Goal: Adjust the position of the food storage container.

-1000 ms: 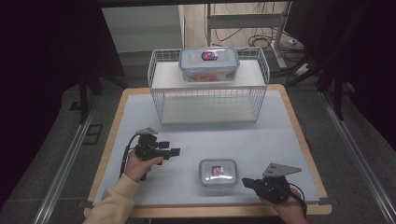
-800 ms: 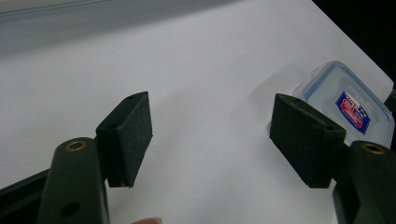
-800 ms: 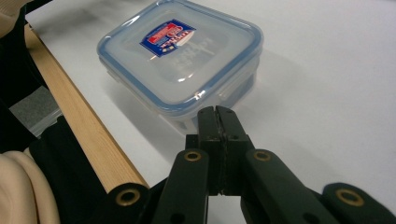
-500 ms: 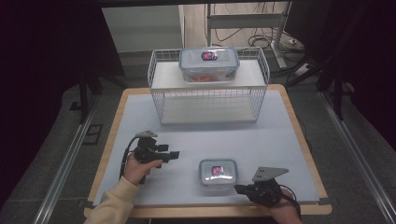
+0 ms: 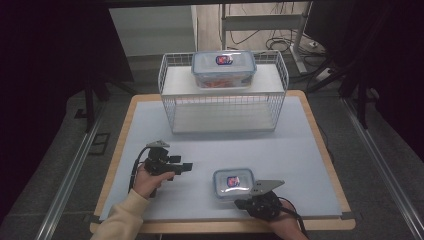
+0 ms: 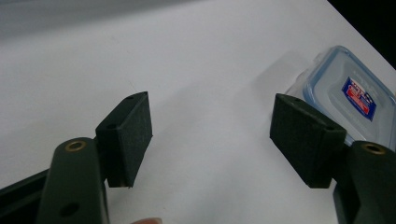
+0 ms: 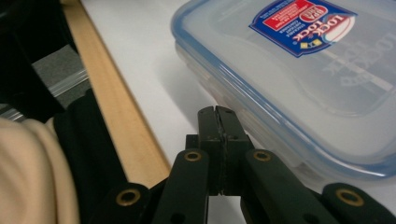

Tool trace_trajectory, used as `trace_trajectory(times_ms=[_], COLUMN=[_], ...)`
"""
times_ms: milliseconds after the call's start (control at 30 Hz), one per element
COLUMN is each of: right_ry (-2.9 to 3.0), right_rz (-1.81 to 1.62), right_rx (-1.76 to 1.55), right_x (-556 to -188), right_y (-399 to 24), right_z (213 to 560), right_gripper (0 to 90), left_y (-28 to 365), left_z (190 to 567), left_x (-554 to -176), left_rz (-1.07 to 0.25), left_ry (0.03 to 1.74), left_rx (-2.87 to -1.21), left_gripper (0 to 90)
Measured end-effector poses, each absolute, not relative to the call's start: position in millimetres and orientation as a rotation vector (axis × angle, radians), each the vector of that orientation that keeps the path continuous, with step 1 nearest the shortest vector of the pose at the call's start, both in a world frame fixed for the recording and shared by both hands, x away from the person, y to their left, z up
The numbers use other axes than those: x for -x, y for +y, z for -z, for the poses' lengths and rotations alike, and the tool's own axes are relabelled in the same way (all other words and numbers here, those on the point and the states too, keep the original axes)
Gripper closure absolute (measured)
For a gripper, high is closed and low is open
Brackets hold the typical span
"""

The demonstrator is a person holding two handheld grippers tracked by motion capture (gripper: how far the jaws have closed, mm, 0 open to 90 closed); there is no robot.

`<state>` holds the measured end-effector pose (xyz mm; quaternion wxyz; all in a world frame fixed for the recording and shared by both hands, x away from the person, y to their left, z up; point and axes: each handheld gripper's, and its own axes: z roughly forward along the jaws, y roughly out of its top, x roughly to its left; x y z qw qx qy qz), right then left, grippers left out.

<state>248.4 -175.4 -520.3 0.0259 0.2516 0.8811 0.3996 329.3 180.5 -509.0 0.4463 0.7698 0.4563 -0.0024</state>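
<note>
Dark floor and cabling ring a pale blue surface [image 5: 300,150] with a wooden edge, and at its far end stands a white wire rack [image 5: 223,95] whose upper shelf already carries one clear lidded container [image 5: 223,68] with something orange inside. A second, small container [image 5: 233,184], blue-rimmed with a red and blue label on its lid, sits flat on the surface well short of the rack, near the person's edge. The right gripper [image 5: 242,204] lies just beside this small container on the side away from the rack, its jaws clenched tight together with nothing between them; in the right gripper view the closed tips [image 7: 217,114] point at the container's lower side wall, very near it, though whether they touch cannot be told. The left gripper [image 5: 187,166] hangs off to the small container's left, apart from it, jaws spread wide and empty, and its own view looks across bare surface with the lid [image 6: 348,100] beyond the gap between them. Judging by this layout, the work appears to be at its start for this box: it is not gripped, not lifted, and nowhere near the rack. Left to do, probably, are getting a hold on it, carrying it toward the rack, and setting it down there.
</note>
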Motion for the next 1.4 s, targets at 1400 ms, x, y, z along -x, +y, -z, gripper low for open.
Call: trace_trajectory(times_ms=[1400], right_ry=[2.61], right_rz=[-1.264], right_rx=[-0.938], right_x=[-289.3], right_y=[-161.4], right_z=[521.5], right_gripper=[90.0], left_y=[183.7], left_z=[509.8], left_x=[-330.2], left_rz=[0.008], left_ry=[1.135], left_rx=[-1.9], left_gripper=[29.6])
